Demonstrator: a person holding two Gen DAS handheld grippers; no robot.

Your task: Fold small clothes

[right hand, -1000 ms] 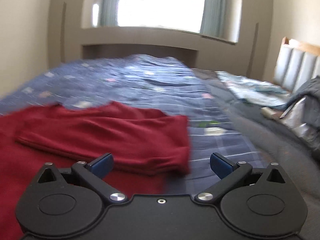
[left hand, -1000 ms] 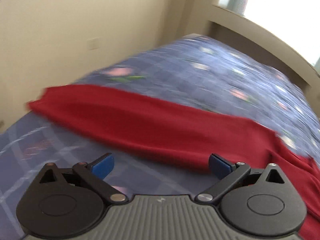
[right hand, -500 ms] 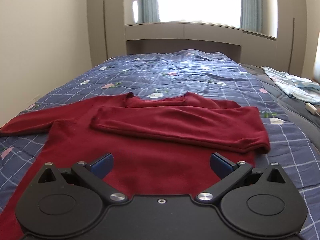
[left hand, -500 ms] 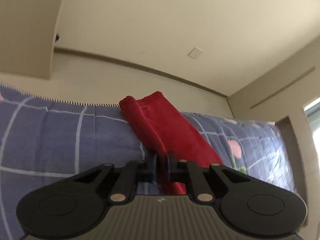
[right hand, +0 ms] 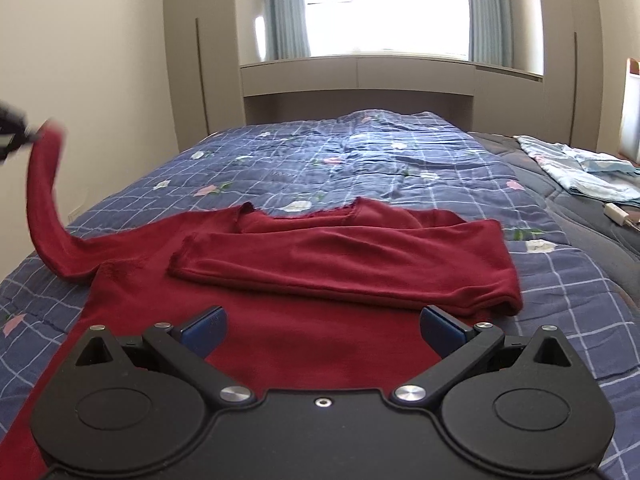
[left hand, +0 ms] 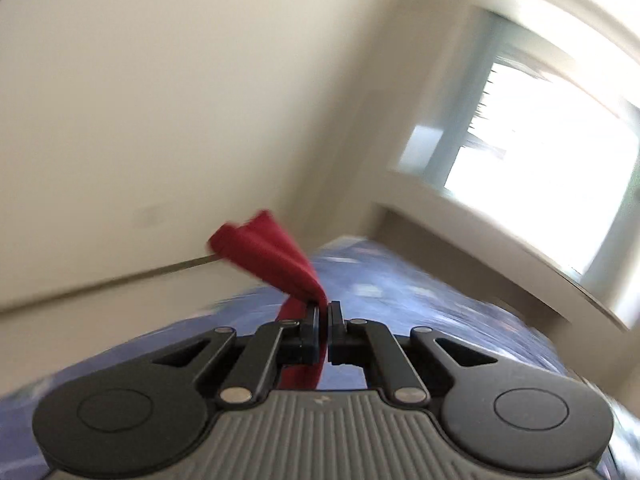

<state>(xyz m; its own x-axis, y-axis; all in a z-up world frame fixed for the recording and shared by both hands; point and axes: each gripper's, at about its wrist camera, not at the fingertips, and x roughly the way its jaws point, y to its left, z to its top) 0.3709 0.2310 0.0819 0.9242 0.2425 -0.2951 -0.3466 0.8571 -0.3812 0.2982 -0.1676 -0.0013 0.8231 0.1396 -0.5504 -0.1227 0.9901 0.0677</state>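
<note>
A dark red long-sleeved top [right hand: 280, 320] lies flat on the blue checked bedspread [right hand: 360, 160]. Its right sleeve [right hand: 344, 264] is folded across the chest. My left gripper [left hand: 323, 312] is shut on the cuff of the left sleeve [left hand: 276, 256] and holds it up in the air; in the right wrist view that sleeve [right hand: 44, 200] rises at the far left to the left gripper [right hand: 12, 132]. My right gripper [right hand: 322, 324] is open and empty, hovering over the lower body of the top.
A light blue garment [right hand: 580, 168] and a small white charger [right hand: 616, 214] lie on the right side of the bed. A beige wall [right hand: 80, 80] runs along the bed's left edge. A window ledge [right hand: 360, 68] stands behind the bed.
My left gripper shut on the left sleeve's cuff and has lifted it off the bed. My right gripper has drawn back over the top's body, still open.
</note>
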